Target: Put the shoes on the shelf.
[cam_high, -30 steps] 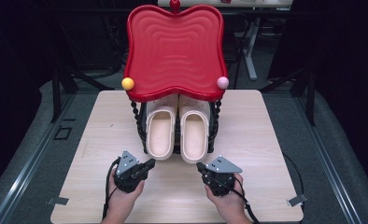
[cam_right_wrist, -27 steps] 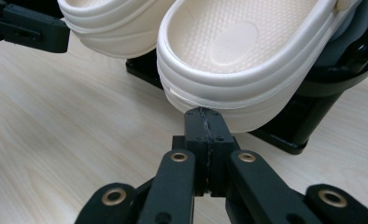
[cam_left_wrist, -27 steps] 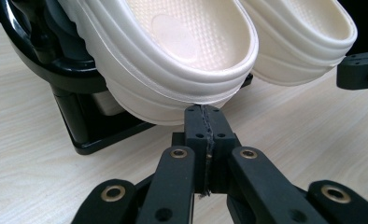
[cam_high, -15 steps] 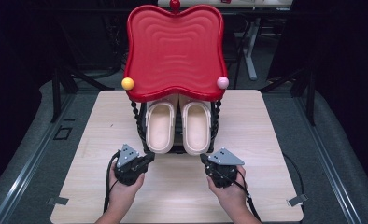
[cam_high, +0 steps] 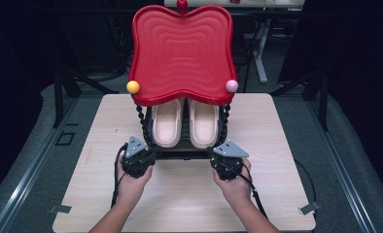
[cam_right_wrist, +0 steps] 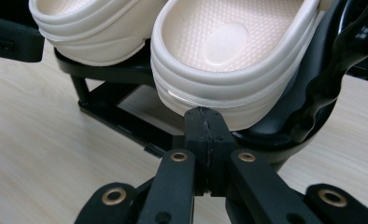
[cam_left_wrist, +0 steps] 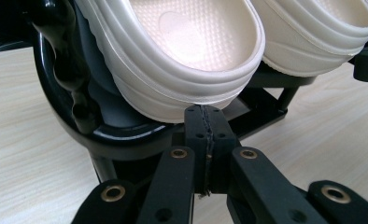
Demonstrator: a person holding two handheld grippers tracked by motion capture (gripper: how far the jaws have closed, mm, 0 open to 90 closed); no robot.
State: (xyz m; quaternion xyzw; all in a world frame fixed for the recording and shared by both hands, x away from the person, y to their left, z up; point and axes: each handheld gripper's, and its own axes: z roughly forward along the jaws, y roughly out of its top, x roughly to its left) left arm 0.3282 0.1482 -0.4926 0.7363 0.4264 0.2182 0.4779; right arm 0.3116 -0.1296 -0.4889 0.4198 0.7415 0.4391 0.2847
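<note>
Two cream clogs stand side by side on a black rack (cam_high: pixel 182 151) under a red wavy tray (cam_high: pixel 180 53). The left clog (cam_high: pixel 166 124) (cam_left_wrist: pixel 182 51) has its heel just above and beyond my left gripper (cam_high: pixel 153 153) (cam_left_wrist: pixel 205 112), which is shut with nothing between its jaws. The right clog (cam_high: pixel 203 124) (cam_right_wrist: pixel 233 56) sits the same way over my right gripper (cam_high: pixel 213 154) (cam_right_wrist: pixel 205 114), also shut and empty. Both grippers point at the rack's front, their tips close under the clog heels.
The rack stands at the middle of a light wooden table (cam_high: pixel 102 126). A yellow ball (cam_high: pixel 132 87) and a pink ball (cam_high: pixel 232 86) cap the rack's twisted black posts (cam_high: pixel 142 124). Dark floor and furniture legs surround the table.
Both hands have moved forward across the table toward the rack, bringing the gripper tips up to the clog heels. The jaws stay shut.
</note>
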